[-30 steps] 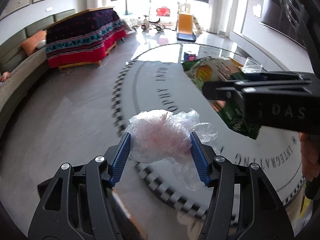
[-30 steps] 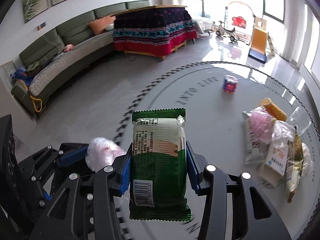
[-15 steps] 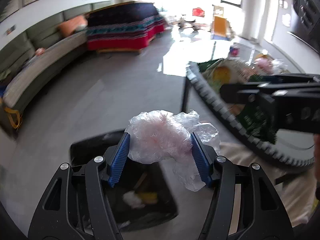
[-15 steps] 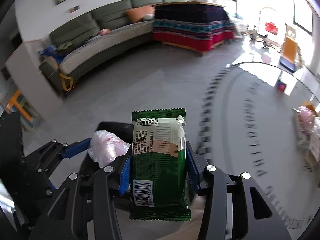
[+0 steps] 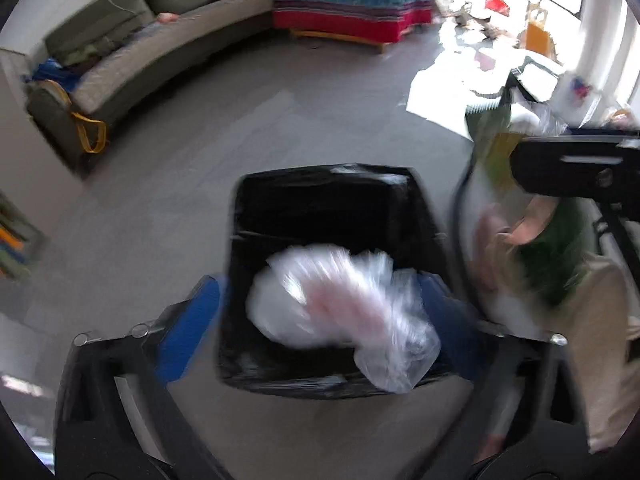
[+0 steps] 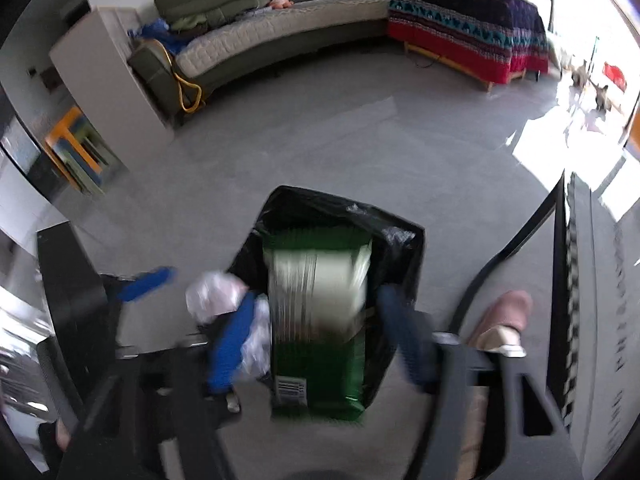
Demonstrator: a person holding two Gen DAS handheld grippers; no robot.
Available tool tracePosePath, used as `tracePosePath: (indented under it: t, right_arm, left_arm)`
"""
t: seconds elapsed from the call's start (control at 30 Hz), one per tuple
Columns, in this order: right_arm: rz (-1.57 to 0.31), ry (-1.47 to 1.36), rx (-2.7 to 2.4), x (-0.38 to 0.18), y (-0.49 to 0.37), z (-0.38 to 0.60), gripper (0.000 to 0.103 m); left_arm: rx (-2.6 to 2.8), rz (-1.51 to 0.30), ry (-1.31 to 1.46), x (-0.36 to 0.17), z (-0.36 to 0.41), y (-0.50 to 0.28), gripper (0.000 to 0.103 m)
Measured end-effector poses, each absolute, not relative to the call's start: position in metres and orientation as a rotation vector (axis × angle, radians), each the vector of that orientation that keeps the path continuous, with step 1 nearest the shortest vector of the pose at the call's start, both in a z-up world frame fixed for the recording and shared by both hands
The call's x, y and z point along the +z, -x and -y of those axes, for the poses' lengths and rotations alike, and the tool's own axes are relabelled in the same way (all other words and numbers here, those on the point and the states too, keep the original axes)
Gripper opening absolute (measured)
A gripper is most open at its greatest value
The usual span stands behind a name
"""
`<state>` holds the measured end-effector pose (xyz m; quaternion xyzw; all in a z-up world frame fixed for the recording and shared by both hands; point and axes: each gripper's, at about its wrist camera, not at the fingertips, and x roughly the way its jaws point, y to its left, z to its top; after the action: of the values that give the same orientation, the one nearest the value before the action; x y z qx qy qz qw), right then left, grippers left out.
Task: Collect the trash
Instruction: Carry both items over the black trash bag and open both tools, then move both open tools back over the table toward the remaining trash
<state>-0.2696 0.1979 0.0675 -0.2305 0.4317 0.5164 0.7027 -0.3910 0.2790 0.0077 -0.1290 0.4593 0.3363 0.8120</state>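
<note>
A bin lined with a black bag (image 5: pixel 328 200) stands on the grey floor below both grippers. My left gripper (image 5: pixel 320 320) hangs over it with its jaws opening. A crumpled clear plastic bag (image 5: pixel 344 304) with pink inside is blurred between them, and the left blue pad stands well clear of it. My right gripper (image 6: pixel 320 344) is over the same bin (image 6: pixel 400 240), jaws opening too. A green snack packet (image 6: pixel 320 320) is loose between its blue pads, with a gap on each side. The left wrist view shows that packet (image 5: pixel 560 256) at the right.
The round table's edge (image 6: pixel 576 280) and a dark leg (image 6: pixel 500 256) stand right of the bin. A person's pink slipper (image 6: pixel 504 316) is beside it. A curved green sofa (image 6: pixel 280 32), a patterned red cloth (image 6: pixel 460 40) and a low shelf (image 6: pixel 76 152) lie further off.
Both grippers swung from the table to over the bin and tilted downward. Their jaws widened, and the plastic bag and the green packet came free of the pads.
</note>
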Motion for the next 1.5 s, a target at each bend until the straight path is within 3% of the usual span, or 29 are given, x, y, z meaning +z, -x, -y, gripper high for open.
tracePosePath:
  t: [0.1,0.7,1.5]
  right_arm:
    - [-0.888,0.509,1.131,0.076,0.273,-0.199,0.078]
    - [-0.931,0.294,1.117,0.093,0.224,-0.136,0.078]
    - [-0.877,0.091,0.758,0.125,0.067,0.026,0.078]
  left_arm:
    - [0.733,-0.992,0.276,0.005,-0.284,0.395,0.097]
    - [0.638,-0.979,0.198,0.027,-0.244,0.355,0.097]
    - [0.267,-0.915,0.049,0.081,-0.132,0.164,0.097]
